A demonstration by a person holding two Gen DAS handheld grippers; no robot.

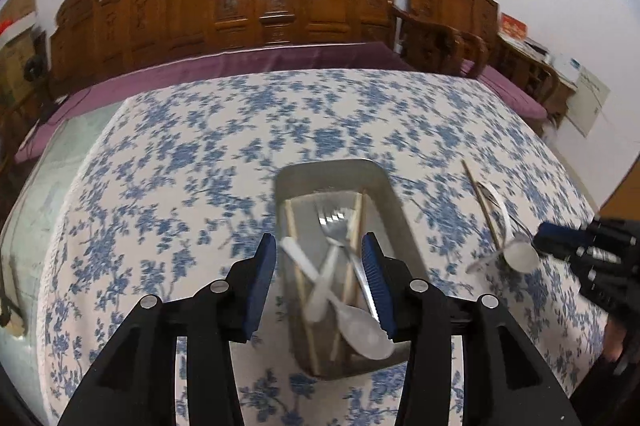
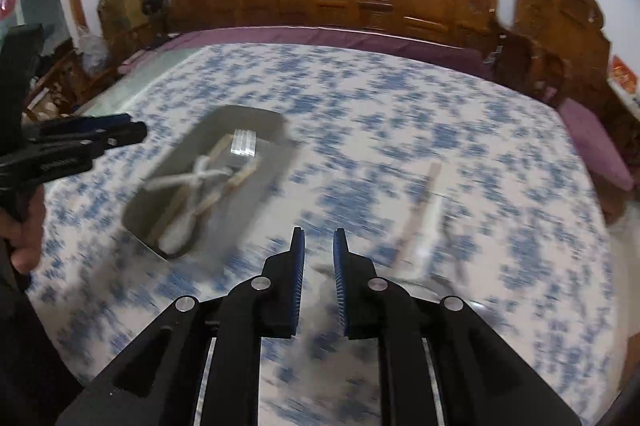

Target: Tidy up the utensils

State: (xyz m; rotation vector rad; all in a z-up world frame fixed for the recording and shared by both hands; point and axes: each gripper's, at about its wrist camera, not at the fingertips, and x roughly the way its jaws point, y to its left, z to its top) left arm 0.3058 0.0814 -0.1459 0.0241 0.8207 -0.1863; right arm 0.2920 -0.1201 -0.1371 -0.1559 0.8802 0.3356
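A grey metal tray [image 1: 332, 167] sits on the blue-flowered tablecloth [image 1: 200, 153]. It holds a metal fork [image 1: 334, 226], white spoons [image 1: 360, 330] and wooden chopsticks [image 1: 294, 238], all crossed over one another. My left gripper [image 1: 319, 238] hangs open above the tray's near half, its pads clear of the utensils. To the right lie a loose chopstick [image 1: 480, 201] and a white spoon [image 1: 520, 256], with my right gripper [image 1: 548, 236] beside the spoon. In the right wrist view the right gripper [image 2: 319, 232] stands narrowly open and empty over the cloth, with a blurred chopstick [image 2: 416, 214] to its right.
A carved wooden bench [image 1: 280, 5] with a purple cushion [image 1: 240, 65] runs along the table's far side and right side. The table's left edge [image 1: 52, 185] drops to a pale floor. A person's hand [image 2: 28, 226] holds the left gripper [image 2: 120, 129] near the tray [image 2: 240, 117].
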